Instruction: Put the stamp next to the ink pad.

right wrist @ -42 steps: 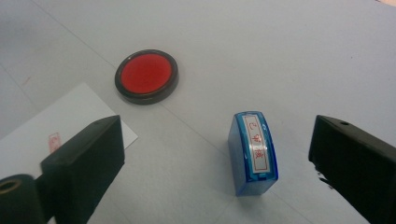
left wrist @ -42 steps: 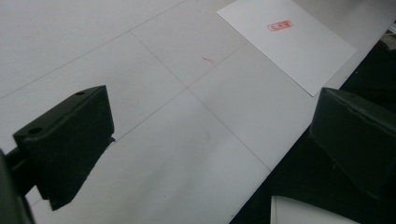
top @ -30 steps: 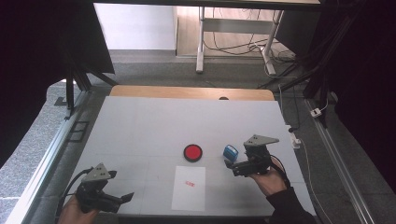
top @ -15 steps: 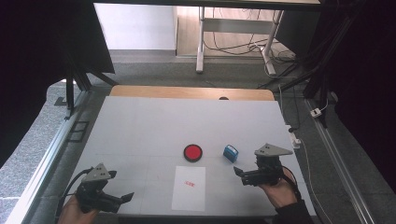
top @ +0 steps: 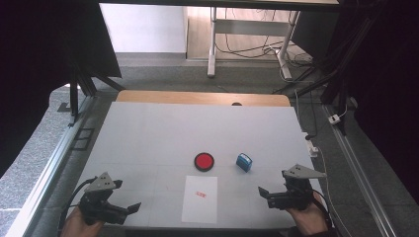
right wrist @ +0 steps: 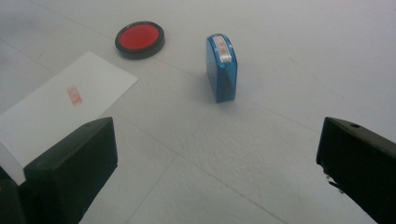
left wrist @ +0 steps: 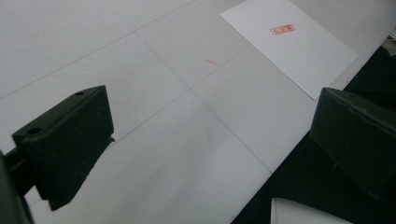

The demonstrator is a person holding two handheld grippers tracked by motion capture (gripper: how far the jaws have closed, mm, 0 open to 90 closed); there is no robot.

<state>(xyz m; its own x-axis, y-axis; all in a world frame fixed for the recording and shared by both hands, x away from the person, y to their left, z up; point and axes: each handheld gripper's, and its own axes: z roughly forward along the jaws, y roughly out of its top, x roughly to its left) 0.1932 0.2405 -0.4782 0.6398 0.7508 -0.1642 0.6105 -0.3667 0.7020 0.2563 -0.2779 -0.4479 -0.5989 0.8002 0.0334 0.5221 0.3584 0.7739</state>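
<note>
Now the right gripper (top: 267,193) has its jaws spread wide w/ nothing between them. A sec ago it sat right at the blue stamp (top: 244,162), jaws about it; since then it has let go and pulled back toward the person, so the stamp stands alone on the surface (top: 148,133), on its side, rubber face showing on its top edge in the right gripper view (right wrist: 221,67).

Left gripper (top: 129,209) jaws also wide apart, empty; hasn't moved over the last sec, resting at the near edge, well left of the stamp.

Taking the stamp as landmark: red ink pad (top: 204,161) just to its left, near but apart. White paper sheet (top: 200,199) lies nearer the person and left of the stamp, w/ a small red imprint (top: 200,193) on it. Right gripper is nearer the person than the stamp, slightly right.

Judgement: imprint is on the sheet and the stamp is set down and released, so the stamping job looks done or nearly so. Both hands seem to be at rest; nothing appears left to grip unless tidying is wanted.
</note>
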